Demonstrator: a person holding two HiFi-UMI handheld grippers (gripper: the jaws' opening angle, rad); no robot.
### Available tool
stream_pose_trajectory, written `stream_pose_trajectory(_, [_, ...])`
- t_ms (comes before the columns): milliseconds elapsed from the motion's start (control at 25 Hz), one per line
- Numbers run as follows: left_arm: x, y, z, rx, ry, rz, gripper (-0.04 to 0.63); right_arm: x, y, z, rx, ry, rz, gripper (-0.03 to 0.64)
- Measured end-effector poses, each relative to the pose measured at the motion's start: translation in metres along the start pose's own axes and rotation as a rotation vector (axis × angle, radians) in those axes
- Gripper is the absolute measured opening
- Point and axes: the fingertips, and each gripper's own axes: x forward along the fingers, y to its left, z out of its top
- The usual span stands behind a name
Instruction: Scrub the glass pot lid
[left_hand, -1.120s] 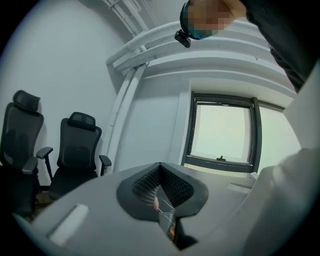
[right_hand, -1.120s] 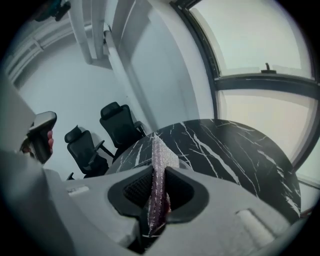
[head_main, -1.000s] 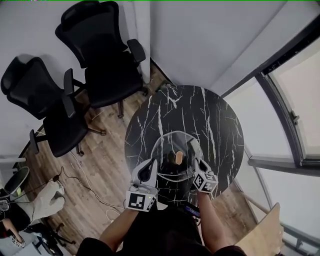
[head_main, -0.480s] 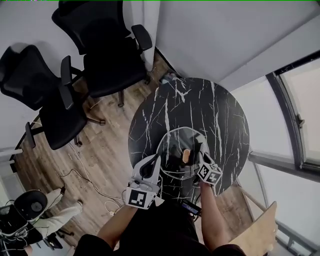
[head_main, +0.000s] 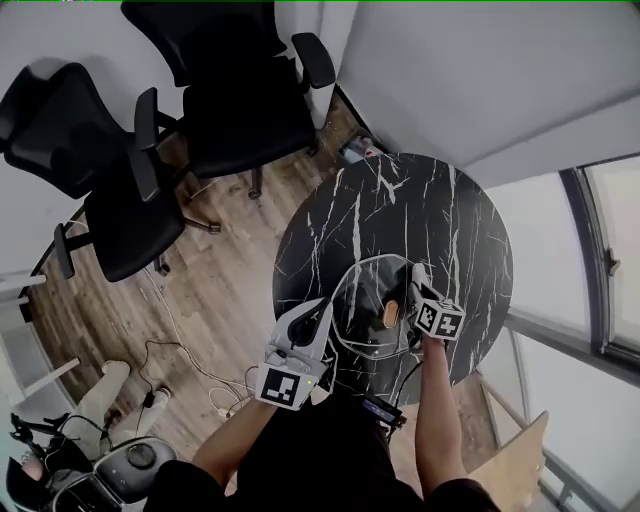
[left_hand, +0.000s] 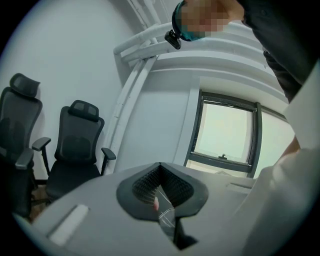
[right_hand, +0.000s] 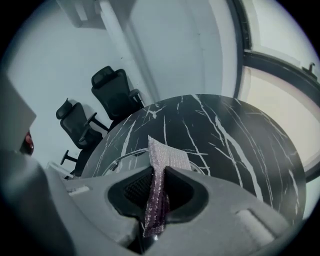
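A round glass pot lid (head_main: 362, 288) with a wooden knob (head_main: 390, 315) is over the near part of the black marble table (head_main: 440, 205). My left gripper (head_main: 321, 322) is at the lid's near-left rim, and in the left gripper view the left gripper (left_hand: 161, 202) is shut on a thin sliver of glass lid (left_hand: 167, 214). At the lid's right side, my right gripper (head_main: 415, 283) is shut on a purple-silver scrubbing cloth (right_hand: 168, 155). In the right gripper view the cloth sticks out past the right gripper (right_hand: 156, 192) above the lid's rim (right_hand: 116, 161).
Two black office chairs (head_main: 215, 95) stand on the wooden floor left of the table, with a cable (head_main: 185, 345) trailing between. A window frame (head_main: 590, 290) runs along the right. A person's legs (head_main: 105, 395) and a floor device (head_main: 115, 470) are at lower left.
My right gripper has slid away from me along the lid's right side. The head view has shifted, so table and grippers sit further right in it. The person at lower left moved.
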Motion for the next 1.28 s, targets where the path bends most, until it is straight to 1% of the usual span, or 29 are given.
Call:
stream_pose_trajectory(160, [0.002, 0.009, -0.003, -0.037, 0.011, 0.020, 0.002, 0.019, 0.016, 0.007, -0.078, 0.084, 0.043, 0.063])
stream_pose_trajectory(240, [0.002, 0.017, -0.003, -0.023, 0.011, 0.036, 0.002, 0.029, 0.031, 0.008, -0.128, 0.121, 0.076, 0.061])
stream_pose_trajectory(360, [0.004, 0.021, -0.005, -0.005, 0.012, 0.047, 0.002, 0.034, 0.049, 0.006, -0.244, 0.186, 0.125, 0.061])
stream_pose_trajectory(480, [0.003, 0.025, -0.007, -0.031, 0.018, 0.063, 0.002, 0.043, 0.068, 0.007, -0.351, 0.253, 0.186, 0.061])
stream_pose_trajectory(600, [0.000, 0.027, -0.007, -0.034, 0.009, 0.070, 0.002, 0.051, 0.084, 0.007, -0.451, 0.301, 0.219, 0.061])
stream_pose_trajectory(800, [-0.006, 0.030, -0.014, -0.030, 0.028, 0.074, 0.002, 0.057, 0.115, -0.007, -0.633, 0.360, 0.273, 0.063])
stream_pose_trajectory(960, [-0.008, 0.033, -0.013, -0.026, 0.011, 0.084, 0.002, 0.062, 0.134, -0.018, -0.779, 0.393, 0.314, 0.061])
stream_pose_trajectory(1080, [-0.010, 0.031, -0.012, -0.027, 0.009, 0.084, 0.002, 0.061, 0.142, -0.029, -0.891, 0.414, 0.329, 0.063])
stream_pose_trajectory(1160, [-0.013, 0.029, -0.013, -0.031, 0.021, 0.081, 0.002, 0.059, 0.149, -0.035, -0.943, 0.425, 0.341, 0.061])
stream_pose_trajectory(1280, [-0.017, 0.031, -0.011, -0.036, 0.015, 0.089, 0.002, 0.055, 0.165, -0.046, -1.024, 0.431, 0.376, 0.063])
